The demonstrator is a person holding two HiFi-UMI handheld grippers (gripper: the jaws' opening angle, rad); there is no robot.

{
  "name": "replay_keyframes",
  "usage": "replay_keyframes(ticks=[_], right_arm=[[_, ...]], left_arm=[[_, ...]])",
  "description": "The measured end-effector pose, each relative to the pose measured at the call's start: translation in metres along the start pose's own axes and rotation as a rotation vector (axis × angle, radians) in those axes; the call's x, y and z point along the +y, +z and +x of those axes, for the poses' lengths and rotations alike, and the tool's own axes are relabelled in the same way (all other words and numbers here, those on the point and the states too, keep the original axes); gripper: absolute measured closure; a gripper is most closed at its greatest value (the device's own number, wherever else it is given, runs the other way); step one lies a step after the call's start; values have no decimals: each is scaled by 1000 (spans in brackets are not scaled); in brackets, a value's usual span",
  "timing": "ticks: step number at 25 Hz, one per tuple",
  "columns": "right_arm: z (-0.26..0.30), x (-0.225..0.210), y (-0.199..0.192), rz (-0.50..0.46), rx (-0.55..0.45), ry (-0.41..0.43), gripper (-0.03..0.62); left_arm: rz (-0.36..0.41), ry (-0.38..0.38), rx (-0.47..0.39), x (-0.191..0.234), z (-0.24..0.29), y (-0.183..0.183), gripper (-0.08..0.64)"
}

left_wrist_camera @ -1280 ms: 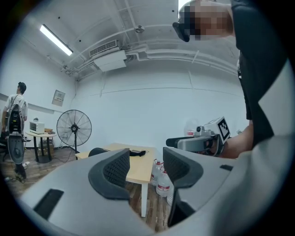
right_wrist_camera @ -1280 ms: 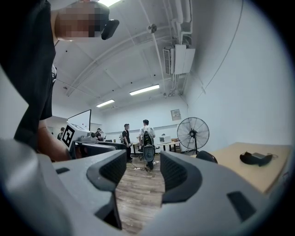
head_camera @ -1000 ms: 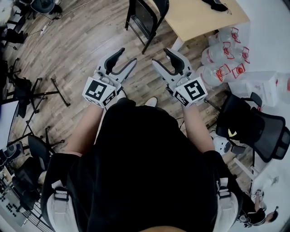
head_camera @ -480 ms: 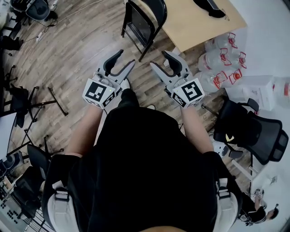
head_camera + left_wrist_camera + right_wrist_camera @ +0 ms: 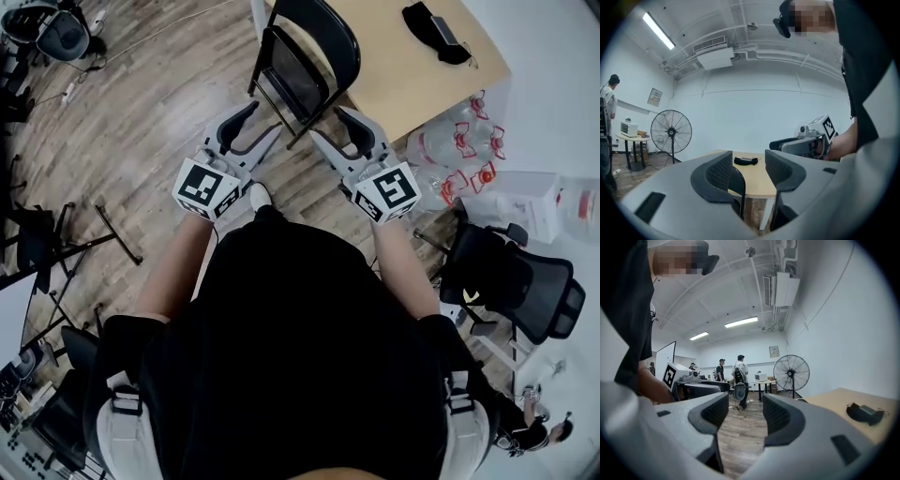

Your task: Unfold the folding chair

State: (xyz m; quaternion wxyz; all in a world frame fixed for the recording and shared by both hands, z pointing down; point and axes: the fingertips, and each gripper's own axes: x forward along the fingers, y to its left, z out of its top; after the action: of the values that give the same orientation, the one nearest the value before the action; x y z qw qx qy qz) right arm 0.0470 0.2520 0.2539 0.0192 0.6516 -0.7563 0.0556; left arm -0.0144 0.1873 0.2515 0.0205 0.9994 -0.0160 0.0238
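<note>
Left gripper and right gripper both hold their jaws spread, with nothing pinched between them. Just ahead of the 2 and touching neither, the chair stands folded beside the table.

One folding chair, one table, one fan, two tongs.
</note>
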Motion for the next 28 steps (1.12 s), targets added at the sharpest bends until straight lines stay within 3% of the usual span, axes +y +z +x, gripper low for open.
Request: replay_keyframes(ticks=[8, 15, 21, 28], right_arm=[[87, -27, 2, 14, 36, -66, 365], [125, -51, -2, 26, 74, -108, 365], [139, -98, -5, 31, 81, -107, 365], [162, -172, 2, 29, 77, -60, 365]], left_arm=[[-16, -63, 9, 91, 19, -2, 350], [-44, -90, 27, 138, 39, -11, 351], [-50, -79, 38, 155, 74, -18, 351], [-31, -3, 42, 174, 122, -9, 357]])
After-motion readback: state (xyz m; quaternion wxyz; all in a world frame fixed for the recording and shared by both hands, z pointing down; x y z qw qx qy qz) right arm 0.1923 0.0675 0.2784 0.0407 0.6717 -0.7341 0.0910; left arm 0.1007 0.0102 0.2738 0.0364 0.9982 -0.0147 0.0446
